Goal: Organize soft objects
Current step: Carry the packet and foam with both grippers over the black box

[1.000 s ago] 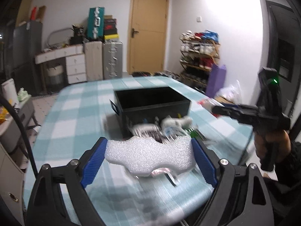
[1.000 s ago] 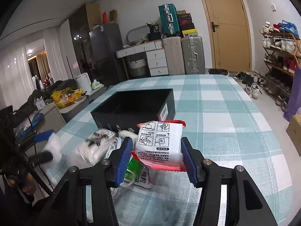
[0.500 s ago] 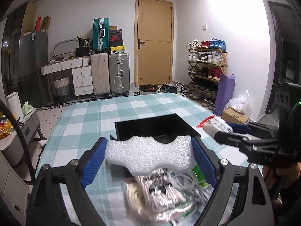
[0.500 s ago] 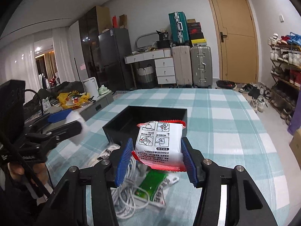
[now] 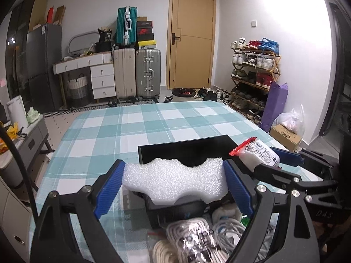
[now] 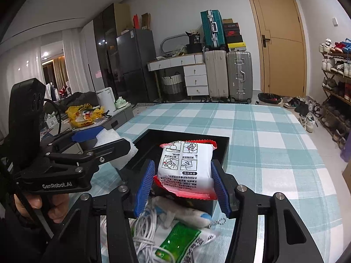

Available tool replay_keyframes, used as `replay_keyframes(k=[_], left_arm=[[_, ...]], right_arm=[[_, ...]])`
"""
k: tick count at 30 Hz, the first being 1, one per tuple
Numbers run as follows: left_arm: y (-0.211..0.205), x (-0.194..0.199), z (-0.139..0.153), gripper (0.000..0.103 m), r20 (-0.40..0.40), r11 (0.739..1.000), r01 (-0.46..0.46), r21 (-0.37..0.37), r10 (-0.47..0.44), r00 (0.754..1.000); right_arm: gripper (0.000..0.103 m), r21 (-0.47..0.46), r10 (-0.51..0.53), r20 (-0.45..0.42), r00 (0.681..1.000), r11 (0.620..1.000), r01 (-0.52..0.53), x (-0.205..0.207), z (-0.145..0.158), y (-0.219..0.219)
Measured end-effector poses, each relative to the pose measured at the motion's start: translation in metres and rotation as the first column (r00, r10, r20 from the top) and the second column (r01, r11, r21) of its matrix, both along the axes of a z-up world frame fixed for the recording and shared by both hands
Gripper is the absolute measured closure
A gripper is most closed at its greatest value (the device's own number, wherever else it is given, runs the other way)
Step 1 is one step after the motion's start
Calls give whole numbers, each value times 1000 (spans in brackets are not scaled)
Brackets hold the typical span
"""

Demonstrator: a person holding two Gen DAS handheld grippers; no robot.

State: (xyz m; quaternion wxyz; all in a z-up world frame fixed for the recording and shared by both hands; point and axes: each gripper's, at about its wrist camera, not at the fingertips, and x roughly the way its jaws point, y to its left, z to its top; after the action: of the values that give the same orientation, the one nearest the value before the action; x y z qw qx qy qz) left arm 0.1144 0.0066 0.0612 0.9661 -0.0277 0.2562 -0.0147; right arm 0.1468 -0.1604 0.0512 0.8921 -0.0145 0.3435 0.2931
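My left gripper (image 5: 174, 180) is shut on a white foam block (image 5: 174, 178) and holds it above the near edge of the black bin (image 5: 186, 151). My right gripper (image 6: 181, 178) is shut on a white packet with red edges (image 6: 186, 168), held over the near part of the black bin (image 6: 153, 144). The packet also shows at the right of the left wrist view (image 5: 256, 151). The foam block also shows in the right wrist view (image 6: 114, 146), at the bin's left side. The bin's inside looks dark.
On the checked tablecloth (image 5: 131, 131) in front of the bin lie bagged white cables (image 5: 197, 239), a white cable coil (image 6: 144, 228), a soft white toy with a chain (image 6: 186, 212) and a green-and-white packet (image 6: 179, 243). Suitcases, a desk and a shoe rack stand beyond the table.
Both grippers have risen and moved forward with their loads, from low over the pile to above the bin's near edge. They have come closer together.
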Motion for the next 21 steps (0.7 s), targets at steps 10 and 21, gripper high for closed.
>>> replay_keyframes(k=[10,21], left_arm=[[-2,28,-8,14,-39,1000,2,7,-2,999],[-4,42,-17,12,-72,1000,-3,7,4,997]], right_arm=[[50,-56,11,-1,1000,998,-11,26,-16,11],[49,-105,21,-2,1000,994,-21,34,-29,18]])
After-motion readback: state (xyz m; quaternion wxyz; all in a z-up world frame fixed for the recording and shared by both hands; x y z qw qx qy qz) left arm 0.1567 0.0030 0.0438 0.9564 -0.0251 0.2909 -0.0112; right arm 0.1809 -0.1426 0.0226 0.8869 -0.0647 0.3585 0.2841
